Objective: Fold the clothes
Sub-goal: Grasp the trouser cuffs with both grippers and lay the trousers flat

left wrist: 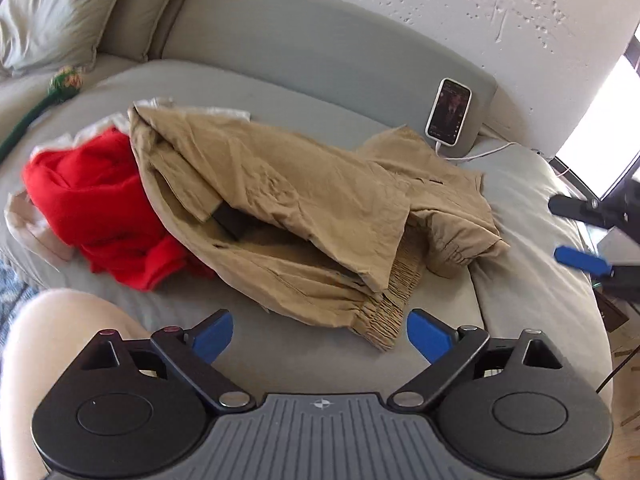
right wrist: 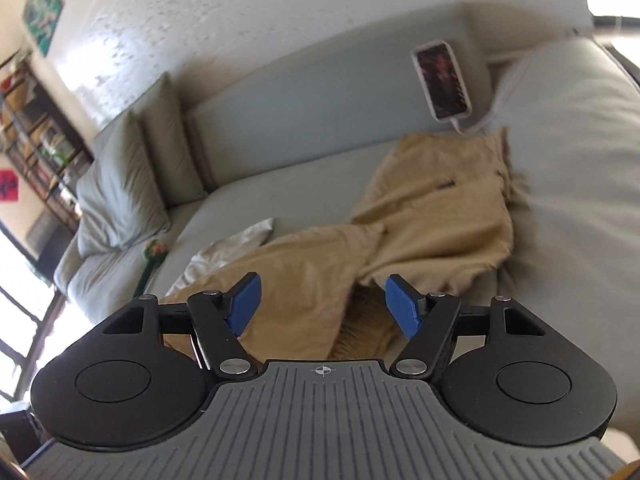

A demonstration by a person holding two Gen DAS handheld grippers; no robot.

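Crumpled tan trousers [left wrist: 304,200] lie across the grey sofa seat [left wrist: 520,300], with their elastic hem near the front edge. A red garment [left wrist: 92,208] is bunched to their left, over a white garment [left wrist: 24,224]. My left gripper [left wrist: 320,332] hovers open just in front of the trousers' hem, with nothing between its blue pads. My right gripper [right wrist: 324,302] is open above the trousers [right wrist: 432,220], empty; it also shows at the right edge of the left wrist view [left wrist: 576,234]. The white garment [right wrist: 236,244] lies beyond the trousers.
A phone [left wrist: 449,112] on a white cable leans against the sofa back [left wrist: 320,52]. A pale cushion [left wrist: 52,12] sits at the far left, with a green-handled object [left wrist: 66,82] beside it. A person's knee [left wrist: 60,352] is at the lower left. Shelves [right wrist: 36,128] stand by the wall.
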